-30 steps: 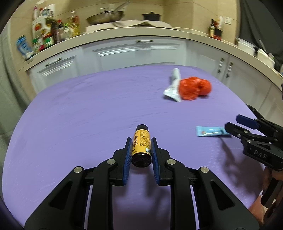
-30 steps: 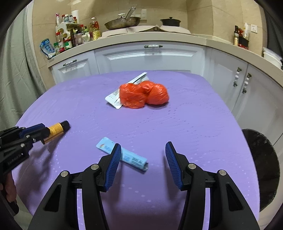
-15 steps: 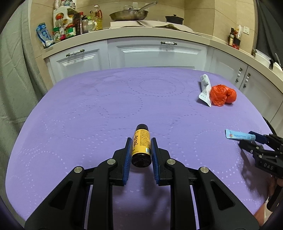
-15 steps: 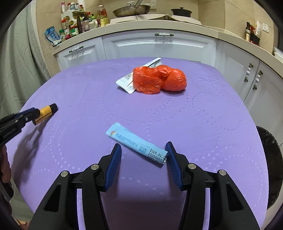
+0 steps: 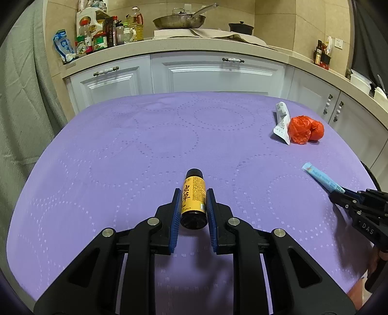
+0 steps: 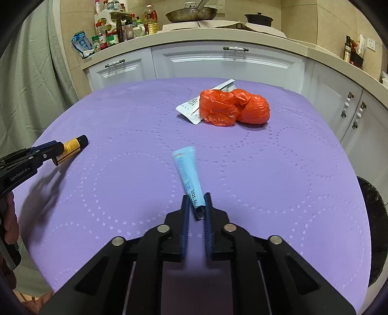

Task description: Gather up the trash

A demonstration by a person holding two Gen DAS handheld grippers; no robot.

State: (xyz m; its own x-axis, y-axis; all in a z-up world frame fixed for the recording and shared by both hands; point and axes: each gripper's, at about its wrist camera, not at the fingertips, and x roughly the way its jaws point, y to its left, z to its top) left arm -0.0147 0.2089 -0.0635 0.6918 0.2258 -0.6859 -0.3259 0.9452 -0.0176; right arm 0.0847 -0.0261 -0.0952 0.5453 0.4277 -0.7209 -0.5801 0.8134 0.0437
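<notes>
My left gripper (image 5: 193, 206) is shut on a small dark bottle with a yellow label (image 5: 194, 193), held above the purple tablecloth (image 5: 121, 157); the bottle also shows in the right wrist view (image 6: 72, 147). My right gripper (image 6: 197, 206) is shut on one end of a light blue sachet (image 6: 188, 174), which sticks out forward; the sachet also shows in the left wrist view (image 5: 320, 178). An orange plastic bag (image 6: 235, 110) lies at the table's far right, resting on a white printed wrapper (image 6: 194, 109).
White kitchen cabinets (image 5: 218, 72) and a counter with bottles and a frying pan (image 5: 179, 20) stand behind the table. A grey curtain (image 5: 21, 97) hangs at the left. A dark round bin (image 6: 373, 218) sits past the table's right edge.
My right gripper has shut on the blue sachet and lifted it. My left gripper keeps the bottle and has drawn back and turned left.
</notes>
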